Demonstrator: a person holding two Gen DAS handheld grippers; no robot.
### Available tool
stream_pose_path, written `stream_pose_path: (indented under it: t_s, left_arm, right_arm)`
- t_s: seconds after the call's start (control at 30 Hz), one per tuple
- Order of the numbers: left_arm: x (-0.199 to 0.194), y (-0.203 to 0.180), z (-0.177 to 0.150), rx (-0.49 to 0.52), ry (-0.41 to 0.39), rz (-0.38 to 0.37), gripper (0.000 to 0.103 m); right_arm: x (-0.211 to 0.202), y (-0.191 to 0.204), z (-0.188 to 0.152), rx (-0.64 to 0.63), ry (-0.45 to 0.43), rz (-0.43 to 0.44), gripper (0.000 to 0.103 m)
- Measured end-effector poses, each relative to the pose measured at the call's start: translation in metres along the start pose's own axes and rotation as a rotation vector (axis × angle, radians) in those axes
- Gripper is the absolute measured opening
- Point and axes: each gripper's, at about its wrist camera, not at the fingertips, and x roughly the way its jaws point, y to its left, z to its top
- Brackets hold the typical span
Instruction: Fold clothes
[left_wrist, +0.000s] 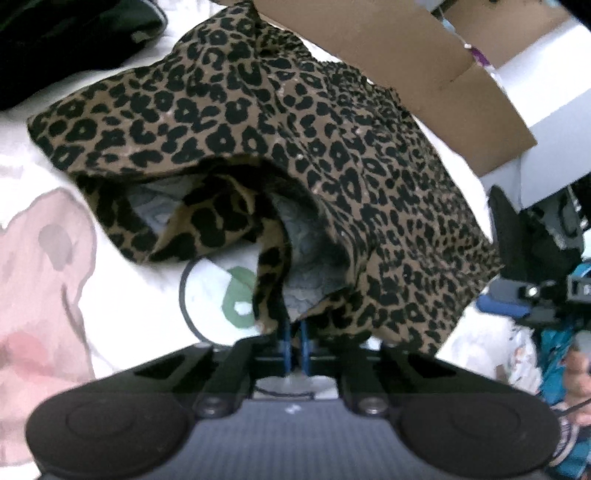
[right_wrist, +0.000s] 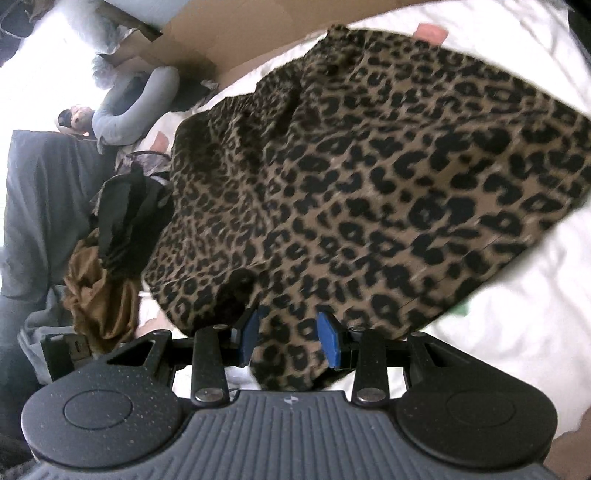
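A leopard-print garment (left_wrist: 280, 122) lies on a white printed bedsheet (left_wrist: 44, 155), its near edge lifted and drooping so the grey inside shows. My left gripper (left_wrist: 294, 345) is shut on that near edge, with its blue fingers (left_wrist: 284, 347) pressed close together under the fabric. In the right wrist view the same garment (right_wrist: 369, 177) fills the middle. My right gripper (right_wrist: 289, 338) stands open, its blue pads (right_wrist: 330, 339) well apart, and a fold of the leopard cloth lies between them.
A cardboard box (left_wrist: 406, 48) stands behind the garment, and dark clothing (left_wrist: 55, 40) lies at the far left. A pile of brown and black clothes (right_wrist: 107, 266) sits left of the garment, next to grey fabric (right_wrist: 40, 206). White sheet (right_wrist: 517, 314) shows on the right.
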Motion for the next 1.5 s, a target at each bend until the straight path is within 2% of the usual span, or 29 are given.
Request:
stream_pose_path:
  t_s: [0.37,0.6,0.63,0.7,0.8,0.93,0.97,1.0,1.23,1.3,1.33,1.4,1.47,1.5]
  left_arm:
    - [-0.014,-0.008,-0.016,-0.039,-0.016,-0.118,0.001]
    - [-0.006,-0.005,-0.022,-0.057,0.002,-0.136,0.001]
    - [-0.005,-0.005,-0.023,-0.052,0.005,-0.142,0.002]
    - [-0.002,-0.006,-0.026,-0.043,0.012,-0.154,0.017]
    - [0.002,-0.007,-0.029,-0.028,0.021,-0.173,0.019]
    - [0.009,-0.006,-0.032,-0.035,0.028,-0.186,0.018]
    - [0.009,-0.006,-0.033,-0.04,0.024,-0.19,0.008]
    - [0.009,-0.006,-0.033,-0.042,0.019,-0.197,0.004]
    - [0.004,-0.022,-0.036,0.028,0.001,-0.24,0.003]
    - [0.005,-0.026,-0.037,0.039,0.002,-0.245,0.003]
    - [0.005,-0.028,-0.037,0.044,0.002,-0.247,0.003]
    - [0.006,-0.032,-0.037,0.055,0.003,-0.251,0.003]
    - [0.006,-0.035,-0.038,0.066,0.004,-0.255,0.003]
    - [0.007,-0.037,-0.038,0.072,0.005,-0.258,0.003]
  right_arm:
    - [0.04,0.014,-0.023,0.139,0.151,0.177,0.043]
    - [0.072,0.009,-0.04,0.264,0.222,0.209,0.044]
    - [0.075,0.008,-0.042,0.278,0.226,0.208,0.044]
    - [0.081,0.006,-0.045,0.3,0.23,0.2,0.045]
    - [0.086,0.002,-0.048,0.331,0.23,0.189,0.046]
    - [0.093,0.001,-0.05,0.346,0.231,0.185,0.049]
    - [0.095,0.001,-0.05,0.353,0.234,0.186,0.052]
    - [0.097,0.001,-0.051,0.359,0.235,0.188,0.052]
    - [0.105,-0.001,-0.054,0.438,0.227,0.228,0.052]
    - [0.105,0.0,-0.054,0.442,0.219,0.247,0.05]
    - [0.105,0.001,-0.054,0.441,0.216,0.25,0.045]
    - [0.105,0.0,-0.055,0.433,0.214,0.239,0.021]
    - [0.105,-0.003,-0.056,0.434,0.215,0.226,0.013]
    - [0.105,-0.005,-0.057,0.437,0.214,0.231,0.013]
